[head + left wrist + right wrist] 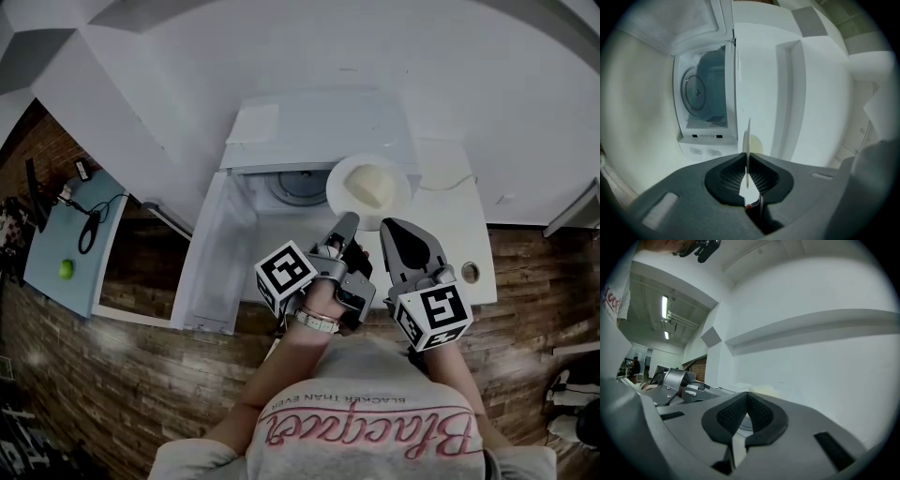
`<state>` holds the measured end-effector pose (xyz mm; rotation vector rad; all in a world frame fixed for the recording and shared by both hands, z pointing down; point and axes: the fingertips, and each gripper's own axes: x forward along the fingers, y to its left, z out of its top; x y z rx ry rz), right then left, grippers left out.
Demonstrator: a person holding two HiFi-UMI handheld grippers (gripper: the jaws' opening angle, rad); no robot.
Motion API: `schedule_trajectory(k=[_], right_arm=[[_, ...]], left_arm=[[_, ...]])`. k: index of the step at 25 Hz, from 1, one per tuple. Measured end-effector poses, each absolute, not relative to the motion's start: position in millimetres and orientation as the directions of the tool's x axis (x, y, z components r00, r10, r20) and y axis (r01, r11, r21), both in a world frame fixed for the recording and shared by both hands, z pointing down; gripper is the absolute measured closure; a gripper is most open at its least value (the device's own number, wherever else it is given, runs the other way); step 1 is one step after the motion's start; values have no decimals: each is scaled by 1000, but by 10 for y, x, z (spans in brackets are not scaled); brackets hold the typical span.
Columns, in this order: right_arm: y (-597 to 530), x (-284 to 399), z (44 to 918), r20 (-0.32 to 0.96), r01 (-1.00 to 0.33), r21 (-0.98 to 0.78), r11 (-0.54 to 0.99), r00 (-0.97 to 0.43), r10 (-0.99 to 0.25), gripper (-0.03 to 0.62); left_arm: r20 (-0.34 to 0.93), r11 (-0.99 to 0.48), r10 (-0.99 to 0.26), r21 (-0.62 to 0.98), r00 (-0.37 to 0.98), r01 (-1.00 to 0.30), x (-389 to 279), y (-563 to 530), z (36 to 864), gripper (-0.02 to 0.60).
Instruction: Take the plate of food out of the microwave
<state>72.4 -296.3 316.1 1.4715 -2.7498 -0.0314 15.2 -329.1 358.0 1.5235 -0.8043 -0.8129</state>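
Observation:
The white microwave (309,127) stands with its door (211,253) swung open to the left. Its cavity holds only the glass turntable (696,91). A white plate (368,185) with pale food on it hangs outside the cavity, in front of the microwave's right side. My left gripper (348,221) is shut on the plate's near rim. In the left gripper view the plate (748,136) shows edge-on, pinched between the pads. My right gripper (401,234) hovers just right of the left one, shut and empty, its jaws (747,395) meeting at the tips.
A white counter (450,248) carries the microwave, with a small round object (470,272) near its front right edge. At far left a blue-grey table (56,244) holds a green ball (67,269) and a black cable. The floor below is wood.

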Motion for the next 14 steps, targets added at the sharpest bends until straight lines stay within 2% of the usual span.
schedule_trajectory(k=[14], right_arm=[[-2968,730,3108,-3,-827,44,561,-561,-828,583]], left_arm=[[-76,-115,-858,992,508,-47,140,-3286,3520,566]])
